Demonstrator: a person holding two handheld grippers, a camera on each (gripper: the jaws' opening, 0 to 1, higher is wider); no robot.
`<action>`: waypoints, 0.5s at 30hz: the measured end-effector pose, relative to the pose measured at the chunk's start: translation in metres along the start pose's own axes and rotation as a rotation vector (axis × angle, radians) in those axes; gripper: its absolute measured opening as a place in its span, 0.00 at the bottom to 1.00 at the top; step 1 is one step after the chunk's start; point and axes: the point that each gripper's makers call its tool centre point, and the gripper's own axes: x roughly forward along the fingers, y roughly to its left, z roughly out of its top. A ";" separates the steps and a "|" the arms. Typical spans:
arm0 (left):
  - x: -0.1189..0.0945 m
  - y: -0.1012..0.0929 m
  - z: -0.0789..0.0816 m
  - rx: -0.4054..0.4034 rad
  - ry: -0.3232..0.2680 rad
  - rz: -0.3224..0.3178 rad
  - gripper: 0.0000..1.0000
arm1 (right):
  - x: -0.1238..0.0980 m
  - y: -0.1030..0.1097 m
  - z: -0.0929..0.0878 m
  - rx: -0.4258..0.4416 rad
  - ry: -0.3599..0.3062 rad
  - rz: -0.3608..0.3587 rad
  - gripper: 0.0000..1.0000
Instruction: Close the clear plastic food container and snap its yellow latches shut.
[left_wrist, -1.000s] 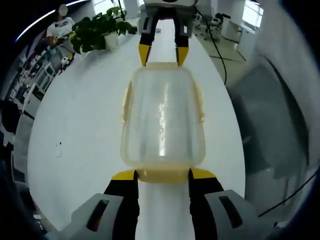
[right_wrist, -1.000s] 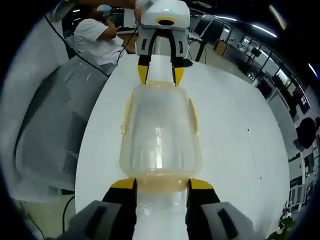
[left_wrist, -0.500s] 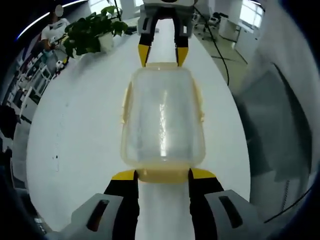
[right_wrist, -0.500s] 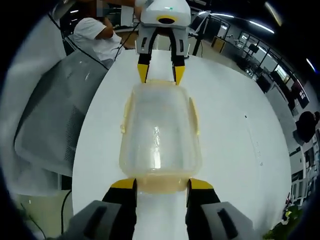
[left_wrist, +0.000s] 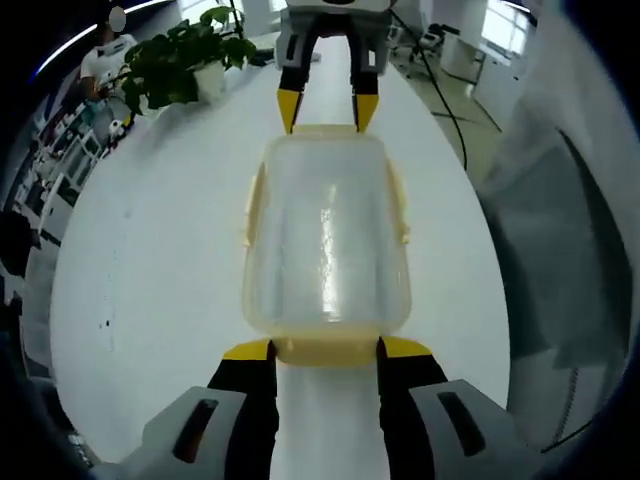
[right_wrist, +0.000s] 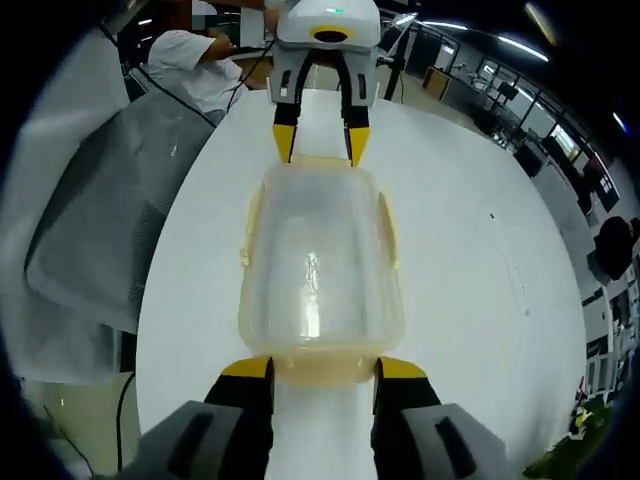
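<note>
The clear plastic container (left_wrist: 325, 240) with its lid on runs lengthwise between both grippers. My left gripper (left_wrist: 326, 348) grips the near end, its yellow-tipped jaws either side of the yellow end latch (left_wrist: 325, 352). My right gripper (left_wrist: 325, 110) holds the far end. In the right gripper view the same container (right_wrist: 318, 255) sits with my right gripper (right_wrist: 324, 367) on the near end latch (right_wrist: 322, 370) and my left gripper (right_wrist: 312, 145) at the far end. Yellow side latches (left_wrist: 252, 205) lie along the long edges. Whether the latches are snapped down is unclear.
A long white table (left_wrist: 150, 250) lies beneath, also seen as the table (right_wrist: 480, 300). A potted plant (left_wrist: 185, 60) stands at its far left. A grey mesh chair (right_wrist: 90, 230) is beside the table, with a person in a white shirt (right_wrist: 195, 60) behind it.
The table and room have slid a little behind the container in both views, while the container and both grippers keep the same places relative to each other.
</note>
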 end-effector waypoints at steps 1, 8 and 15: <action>0.001 0.000 0.000 0.000 0.002 -0.001 0.36 | 0.001 0.000 -0.001 -0.001 0.001 0.000 0.36; 0.004 -0.001 -0.001 -0.001 0.013 -0.006 0.36 | 0.006 0.000 -0.005 0.004 -0.001 0.006 0.36; 0.009 -0.003 -0.002 -0.008 0.021 -0.015 0.36 | 0.009 0.002 -0.009 0.002 0.008 0.015 0.36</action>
